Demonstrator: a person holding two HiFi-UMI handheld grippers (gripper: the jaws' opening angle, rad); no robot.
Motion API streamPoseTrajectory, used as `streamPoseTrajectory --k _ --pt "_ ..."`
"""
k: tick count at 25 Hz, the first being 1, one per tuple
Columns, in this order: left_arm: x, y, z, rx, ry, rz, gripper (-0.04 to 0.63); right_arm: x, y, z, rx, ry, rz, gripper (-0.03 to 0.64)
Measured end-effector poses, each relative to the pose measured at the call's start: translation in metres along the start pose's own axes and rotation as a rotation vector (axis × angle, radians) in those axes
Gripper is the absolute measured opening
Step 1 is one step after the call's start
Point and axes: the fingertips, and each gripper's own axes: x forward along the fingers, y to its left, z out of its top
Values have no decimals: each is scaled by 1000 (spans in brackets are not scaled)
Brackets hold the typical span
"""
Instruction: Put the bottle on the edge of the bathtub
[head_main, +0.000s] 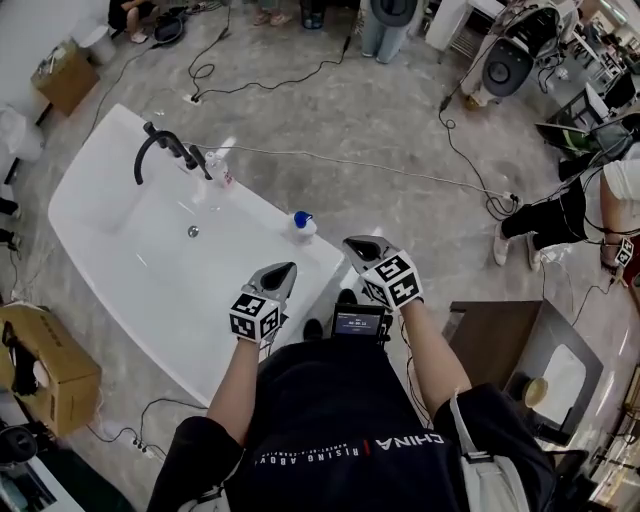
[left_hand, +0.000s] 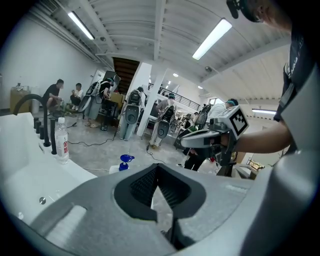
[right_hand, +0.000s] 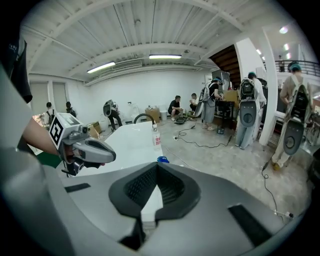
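The blue-capped bottle (head_main: 302, 224) stands upright on the long rim of the white bathtub (head_main: 140, 250), near the centre of the head view. A clear bottle (head_main: 222, 165) with a red label stands on the same rim further toward the upper left, just beside the black faucet (head_main: 160, 146). Both tongs hover lower in the frame than the blue-capped bottle and apart from it. The left tongs (head_main: 287, 268) are over the tub's lower right corner and the right tongs (head_main: 352, 243) are just past the rim. Each pair's jaws are pressed together with nothing between them. A cardboard box (head_main: 45, 365) sits at lower left on the grey floor (head_main: 380, 130).
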Motion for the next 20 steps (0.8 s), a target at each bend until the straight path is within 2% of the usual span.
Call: streamPoseTrajectory --k 20 --pt "-16 -18 13 52 -20 -29 9 -14 13 3 -21 -14 -36 9"
